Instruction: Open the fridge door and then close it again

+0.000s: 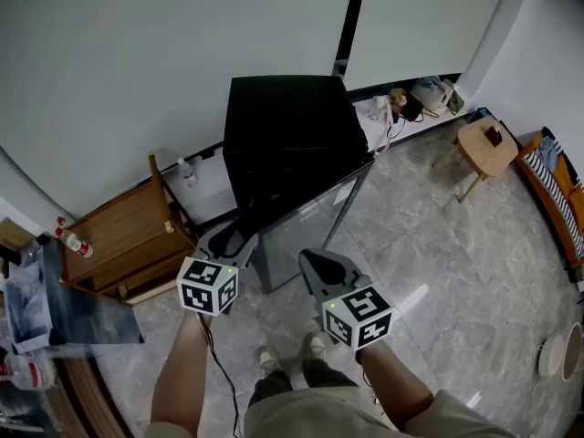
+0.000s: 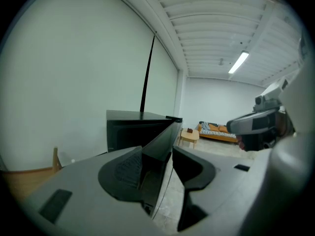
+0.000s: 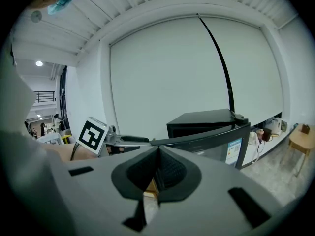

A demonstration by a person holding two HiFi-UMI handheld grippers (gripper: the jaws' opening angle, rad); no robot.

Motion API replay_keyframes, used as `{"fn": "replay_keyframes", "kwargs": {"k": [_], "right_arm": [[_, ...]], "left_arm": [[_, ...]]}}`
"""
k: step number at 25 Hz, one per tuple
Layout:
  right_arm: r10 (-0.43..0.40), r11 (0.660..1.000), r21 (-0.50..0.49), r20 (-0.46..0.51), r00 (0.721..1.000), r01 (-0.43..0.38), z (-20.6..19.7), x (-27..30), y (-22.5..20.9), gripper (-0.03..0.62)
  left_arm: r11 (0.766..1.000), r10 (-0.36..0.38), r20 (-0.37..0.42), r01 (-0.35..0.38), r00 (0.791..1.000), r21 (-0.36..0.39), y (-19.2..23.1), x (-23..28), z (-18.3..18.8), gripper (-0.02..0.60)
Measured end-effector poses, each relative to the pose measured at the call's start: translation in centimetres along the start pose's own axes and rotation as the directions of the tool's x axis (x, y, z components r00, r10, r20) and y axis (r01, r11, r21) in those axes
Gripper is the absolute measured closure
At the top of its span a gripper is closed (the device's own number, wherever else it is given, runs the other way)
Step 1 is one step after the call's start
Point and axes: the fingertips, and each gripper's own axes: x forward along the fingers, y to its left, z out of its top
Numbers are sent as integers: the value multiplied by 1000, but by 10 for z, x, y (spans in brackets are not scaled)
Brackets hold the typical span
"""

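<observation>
Small black box-shaped fridge (image 1: pixel 290 135) stands at the person's twelve o'clock, glossy dark door (image 1: pixel 310 226) ajar; left gripper (image 2: pixel 165 163) straddles the door's free edge with jaws spread, probably to swing it, while right gripper (image 3: pixel 156 170), jaws pressed together and empty, idles at the door's six o'clock.

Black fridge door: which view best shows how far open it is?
Head view: from above, the black fridge door stands swung out from the black fridge cabinet. Left gripper view has it edge-on between the left tool's jaws. Right gripper view shows its labelled front only.
</observation>
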Motion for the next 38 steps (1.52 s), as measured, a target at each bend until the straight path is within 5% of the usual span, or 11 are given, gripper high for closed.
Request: {"fn": "replay_keyframes", "kwargs": {"k": [17,28,38], "right_arm": [[-72,997,-20,9,997,73,-9,-64,-8,606],[-145,989,-38,7,989,146,-24,-116,-26,605],[-228,974,-6,3,974,228,-39,-169,-55,605]], "left_arm": [[985,-164,-85,168,983,43,-110,-37,-24,422],[952,-287,-113,296,951,78,-190,-40,-37,512],[895,-402,-166,424,901,134,-259,-28,-40,540]]}}
